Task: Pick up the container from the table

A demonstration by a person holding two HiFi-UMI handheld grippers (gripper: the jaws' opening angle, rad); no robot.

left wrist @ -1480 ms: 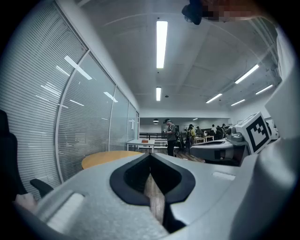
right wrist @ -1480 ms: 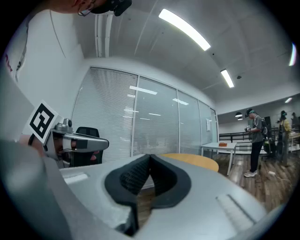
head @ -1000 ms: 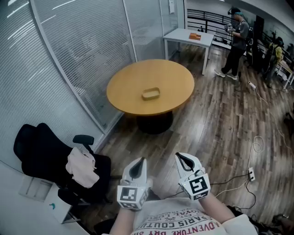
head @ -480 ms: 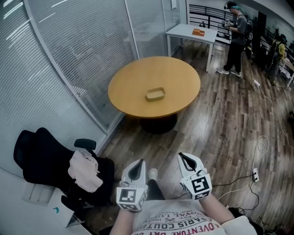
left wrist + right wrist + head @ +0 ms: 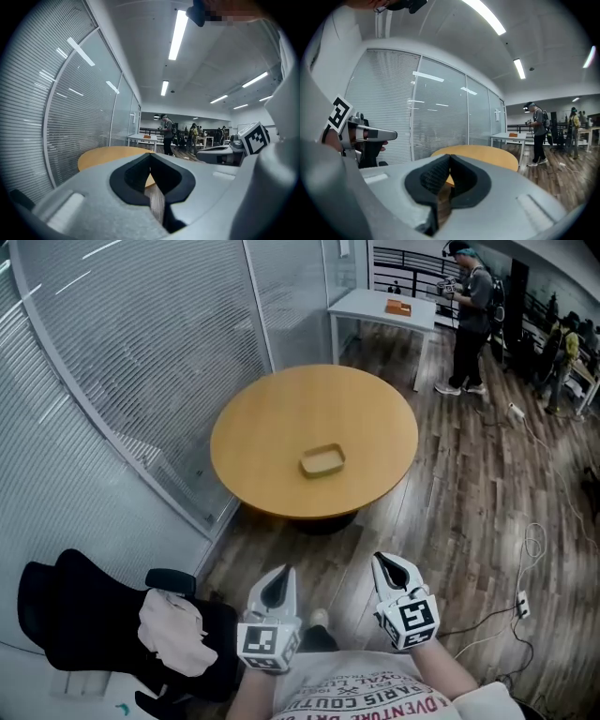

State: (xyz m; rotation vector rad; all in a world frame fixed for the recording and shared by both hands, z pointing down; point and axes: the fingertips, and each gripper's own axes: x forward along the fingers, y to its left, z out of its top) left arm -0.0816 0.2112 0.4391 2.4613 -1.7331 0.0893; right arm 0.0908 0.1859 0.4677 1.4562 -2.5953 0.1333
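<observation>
Container [image 5: 322, 461] sat near the middle of the round table [image 5: 272, 418], well apart from the left gripper [image 5: 281, 579] and the right gripper [image 5: 382, 568], both pinched closed on nothing, so the step looked like walking up, and next one claw likely needed to spread wide.

1. The head camera moved closer to the round table [image 5: 272, 427], which grew larger in the head view.
2. The container [image 5: 322, 460] ended up lower in the frame and nearer.
3. The black office chair [image 5: 84, 615] with the cloth [image 5: 173, 632] slid down into the bottom-left corner.
4. A shoe tip [image 5: 320, 617] came into view on the floor.
5. The standing person [image 5: 469, 315] shifted up to the top edge.
</observation>
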